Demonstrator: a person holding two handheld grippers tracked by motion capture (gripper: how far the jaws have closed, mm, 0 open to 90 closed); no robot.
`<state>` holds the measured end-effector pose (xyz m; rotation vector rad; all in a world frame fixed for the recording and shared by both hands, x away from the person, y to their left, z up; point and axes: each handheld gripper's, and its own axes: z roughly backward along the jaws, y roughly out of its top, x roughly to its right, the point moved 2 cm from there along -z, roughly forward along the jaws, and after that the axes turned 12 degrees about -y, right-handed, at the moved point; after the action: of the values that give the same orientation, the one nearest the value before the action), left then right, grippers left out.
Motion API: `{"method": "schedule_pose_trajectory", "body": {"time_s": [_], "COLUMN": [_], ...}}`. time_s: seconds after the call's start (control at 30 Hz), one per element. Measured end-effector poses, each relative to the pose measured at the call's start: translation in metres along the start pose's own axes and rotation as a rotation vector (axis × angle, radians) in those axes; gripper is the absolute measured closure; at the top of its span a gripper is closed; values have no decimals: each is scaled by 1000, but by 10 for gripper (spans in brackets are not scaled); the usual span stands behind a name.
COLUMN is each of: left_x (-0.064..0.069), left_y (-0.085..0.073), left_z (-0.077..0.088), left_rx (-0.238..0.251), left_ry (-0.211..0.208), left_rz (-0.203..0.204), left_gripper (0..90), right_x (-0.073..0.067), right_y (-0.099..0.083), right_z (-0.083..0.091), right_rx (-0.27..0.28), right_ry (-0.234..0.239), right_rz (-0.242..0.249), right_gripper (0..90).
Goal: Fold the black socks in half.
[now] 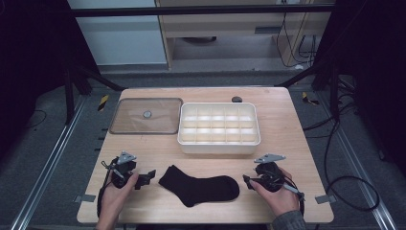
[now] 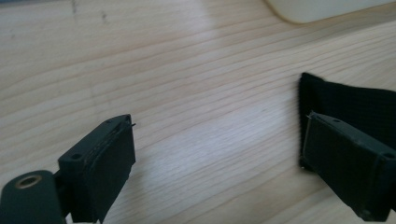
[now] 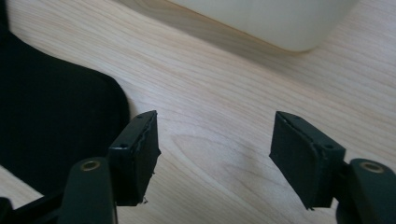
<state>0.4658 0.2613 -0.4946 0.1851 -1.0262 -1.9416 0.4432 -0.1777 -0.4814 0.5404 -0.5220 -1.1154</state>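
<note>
A black sock lies flat on the wooden table, near its front edge, with the cuff toward the person's left and the foot running to the right. It sits between the two hand-held grippers and in front of a white divided organiser box, whose compartments all appear empty. To the left of the box lies a clear lid with a small round knob at its centre, flat on the table and apart from the box.

The left gripper hovers just beside the cuff. In the left gripper view its jaws stand wide apart over bare wood, with one jaw lying over the edge of the cuff; nothing is clamped between them. The right gripper sits just beside the toe end. In the right gripper view its jaws are likewise spread with only table grain between them, the sock lying off to one side and the box wall beyond.

Judged from this layout, the work appears to be at its start: the box stands uncovered and ready, but the sock is unfolded, ungrasped and outside every compartment. Still to do, by that reading, are gripping the sock at both ends, folding or rolling it, and placing it in a compartment.
</note>
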Motion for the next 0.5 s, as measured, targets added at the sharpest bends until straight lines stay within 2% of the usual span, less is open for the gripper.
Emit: {"method": "schedule_pose_trajectory", "body": {"time_s": [0.1, 0.13, 0.17, 0.2, 0.23, 0.3, 0.33, 0.37, 0.4, 0.5], "left_x": [11, 14, 19, 22, 27, 35, 39, 44, 44, 49], "left_y": [8, 10, 12, 14, 16, 18, 20, 23, 23, 31], "left_z": [5, 5, 6, 6, 5, 2, 1, -2, -2, -6], "left_rx": [0, -7, -21, -30, -49, -80, -91, -125, -125, -181], "left_ry": [-17, -21, -24, -27, -32, -58, -67, -68, -68, -68], "left_rz": [-40, -46, -53, -60, -72, -78, -83, -95, -95, -108], "left_gripper": [88, 88, 89, 89, 96, 98, 98, 97, 98, 99], "right_x": [1, 1, 0, 0, -4, -5, -8, -15, -15, -23], "right_y": [8, 8, 12, 12, 16, 17, 19, 21, 21, 22], "right_z": [3, 3, 5, 5, 7, 8, 9, 10, 10, 7], "right_rx": [-27, -27, -45, -45, -57, -56, -67, -81, -81, -106], "right_ry": [52, 52, 84, 84, 107, 112, 127, 145, 145, 175], "right_rz": [-8, -8, -6, -6, 4, 14, 20, 27, 27, 47], "right_gripper": [395, 395, 413, 413, 432, 441, 451, 477, 477, 509]}}
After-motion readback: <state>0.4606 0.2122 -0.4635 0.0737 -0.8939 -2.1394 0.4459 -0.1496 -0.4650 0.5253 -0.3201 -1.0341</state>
